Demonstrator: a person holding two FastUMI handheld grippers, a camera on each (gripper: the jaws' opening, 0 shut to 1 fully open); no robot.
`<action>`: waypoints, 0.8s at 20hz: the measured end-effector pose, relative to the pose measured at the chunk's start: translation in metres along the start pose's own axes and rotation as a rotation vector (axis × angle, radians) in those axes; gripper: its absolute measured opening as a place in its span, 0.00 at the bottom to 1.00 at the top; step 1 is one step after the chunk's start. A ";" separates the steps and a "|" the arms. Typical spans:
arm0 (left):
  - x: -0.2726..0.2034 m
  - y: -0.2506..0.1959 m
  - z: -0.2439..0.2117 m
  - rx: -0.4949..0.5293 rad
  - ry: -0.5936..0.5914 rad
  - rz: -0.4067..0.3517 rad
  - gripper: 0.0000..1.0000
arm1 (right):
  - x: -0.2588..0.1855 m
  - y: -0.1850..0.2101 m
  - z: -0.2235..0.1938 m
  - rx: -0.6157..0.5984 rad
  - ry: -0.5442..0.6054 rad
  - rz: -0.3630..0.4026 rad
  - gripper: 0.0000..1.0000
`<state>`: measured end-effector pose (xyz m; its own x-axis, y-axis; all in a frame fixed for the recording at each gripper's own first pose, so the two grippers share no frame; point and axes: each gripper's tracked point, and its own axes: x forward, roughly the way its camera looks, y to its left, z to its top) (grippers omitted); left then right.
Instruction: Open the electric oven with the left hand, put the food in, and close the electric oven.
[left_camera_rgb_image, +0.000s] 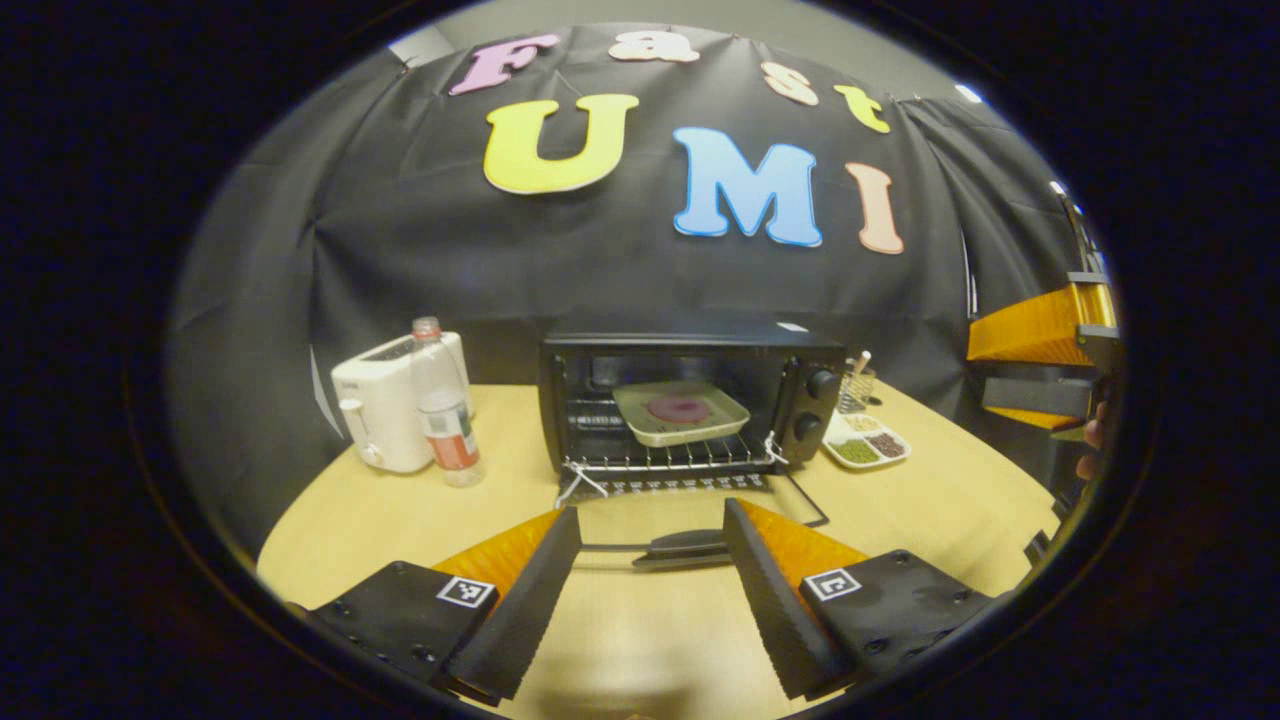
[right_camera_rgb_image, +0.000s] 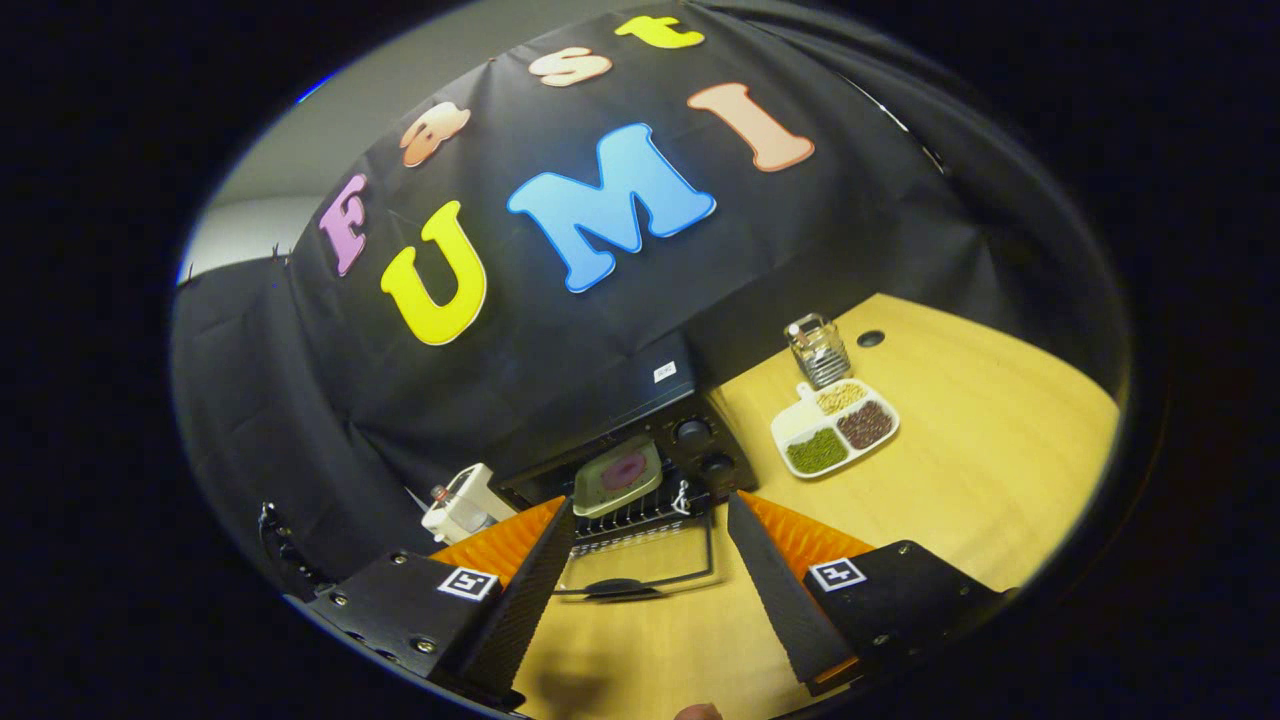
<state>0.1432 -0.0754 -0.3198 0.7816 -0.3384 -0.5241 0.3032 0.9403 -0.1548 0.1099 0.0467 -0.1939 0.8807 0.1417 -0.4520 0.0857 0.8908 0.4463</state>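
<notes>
Both views face open oven (left_camera_rgb_image: 690, 405), right tilted.

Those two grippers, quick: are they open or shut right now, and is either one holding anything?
Left gripper: open, holding nothing; the oven door handle lies between its fingers, ungripped.
Right gripper: open, holding nothing.

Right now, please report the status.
Left tool open, right tool open, both empty. Black electric oven door down, beige tray with pink food inside. Path to door handle clear.
</notes>
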 end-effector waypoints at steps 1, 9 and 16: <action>0.006 -0.006 -0.008 0.004 0.020 -0.011 0.97 | -0.006 -0.008 0.004 -0.051 -0.016 -0.020 0.97; 0.048 -0.036 -0.069 0.026 0.176 -0.052 1.00 | -0.049 -0.055 0.037 -0.381 -0.153 -0.247 0.97; 0.079 -0.033 -0.103 0.028 0.287 -0.019 1.00 | -0.074 -0.062 0.053 -0.467 -0.205 -0.313 0.98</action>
<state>0.1390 -0.1298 -0.4422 0.5904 -0.3274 -0.7377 0.3345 0.9311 -0.1455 0.0638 -0.0425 -0.1471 0.9226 -0.2026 -0.3283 0.1824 0.9789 -0.0917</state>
